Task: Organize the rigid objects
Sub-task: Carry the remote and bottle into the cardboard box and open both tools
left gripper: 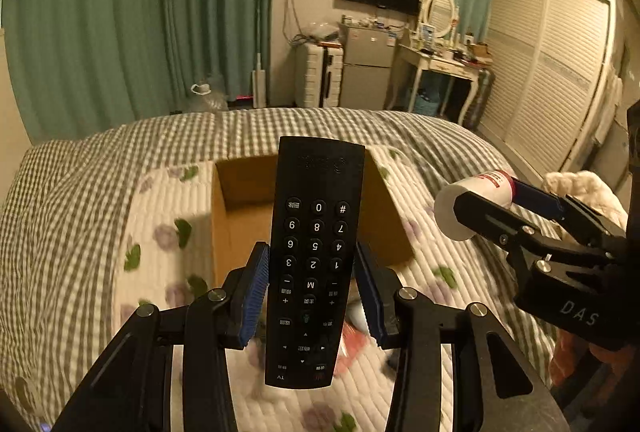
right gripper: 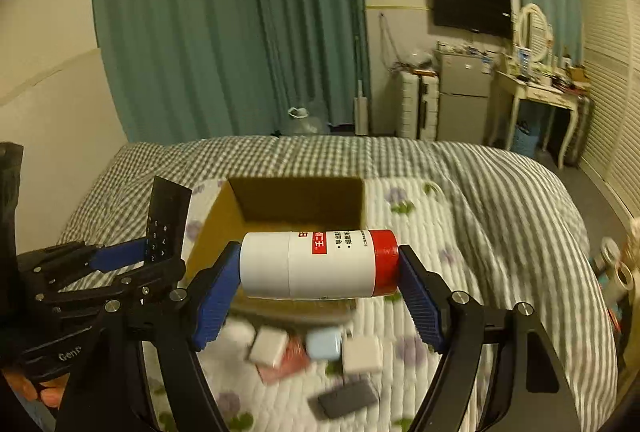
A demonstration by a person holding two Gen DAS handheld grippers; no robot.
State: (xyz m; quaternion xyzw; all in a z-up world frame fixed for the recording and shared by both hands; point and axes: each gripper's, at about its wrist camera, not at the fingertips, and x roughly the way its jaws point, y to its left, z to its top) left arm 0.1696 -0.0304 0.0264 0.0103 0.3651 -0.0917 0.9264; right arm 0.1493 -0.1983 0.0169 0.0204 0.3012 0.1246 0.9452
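My left gripper (left gripper: pixel 311 292) is shut on a black remote control (left gripper: pixel 316 256), held upright above the bed in front of an open cardboard box (left gripper: pixel 240 208). My right gripper (right gripper: pixel 316 288) is shut on a white bottle with a red end (right gripper: pixel 320 262), held sideways by its two ends over the box (right gripper: pixel 296 200). In the left wrist view the right gripper (left gripper: pixel 516 208) and the bottle (left gripper: pixel 472 200) are at the right. In the right wrist view the left gripper (right gripper: pixel 132 260) and the remote (right gripper: pixel 166 220) are at the left.
The box sits on a floral quilt (right gripper: pixel 420 216) over a checked blanket (left gripper: pixel 60 200). Loose small items lie near me: a white block (right gripper: pixel 270 346), a light blue case (right gripper: pixel 324 344), a white box (right gripper: pixel 362 354), a dark flat piece (right gripper: pixel 348 398).
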